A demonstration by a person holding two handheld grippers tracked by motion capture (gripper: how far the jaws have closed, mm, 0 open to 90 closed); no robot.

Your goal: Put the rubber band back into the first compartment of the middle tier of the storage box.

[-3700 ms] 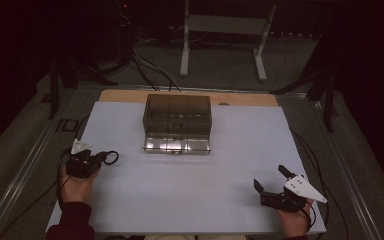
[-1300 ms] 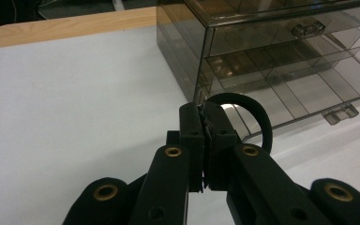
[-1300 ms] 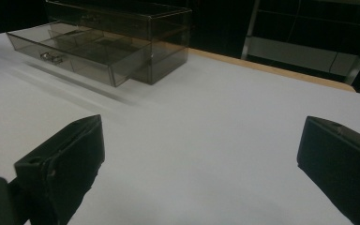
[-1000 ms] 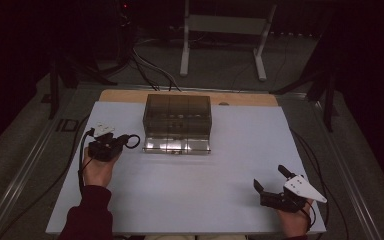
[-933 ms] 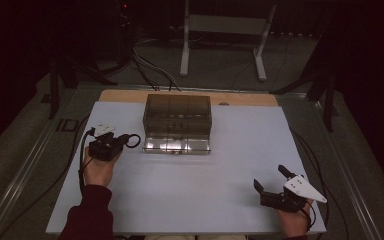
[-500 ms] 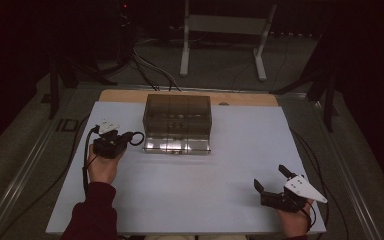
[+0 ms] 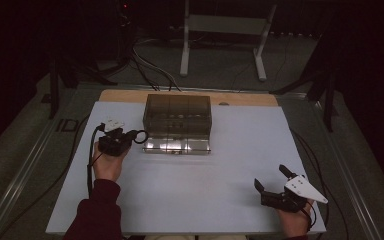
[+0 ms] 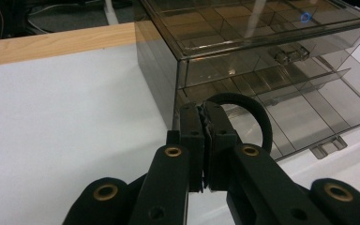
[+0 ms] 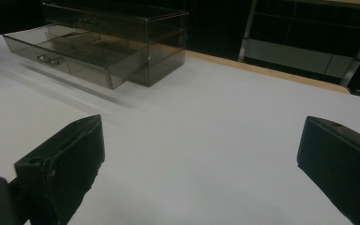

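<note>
Black ring (image 8: 243, 112) pinched in left tongs (image 8: 205, 123) — pointing at smoky drawer box (image 7: 177, 115), right tongs (image 7: 274, 181) agape.

The drawer cabinet (image 7: 177, 116) at upper centre of the high view looks like smoky, see-through plastic, glossy, with light glinting off its top. The table cover (image 7: 195, 185) under it is a smooth, matt white sheet, and a strip of pale wood (image 7: 130, 95) shows along its far edge. The left gripper (image 8: 204, 154) has matt black plastic jaws with brass-coloured rivets, pinching a black ring (image 8: 251, 115) with a dull rubbery look. The sleeve (image 7: 96, 212) at lower left is dark red cloth.
</note>
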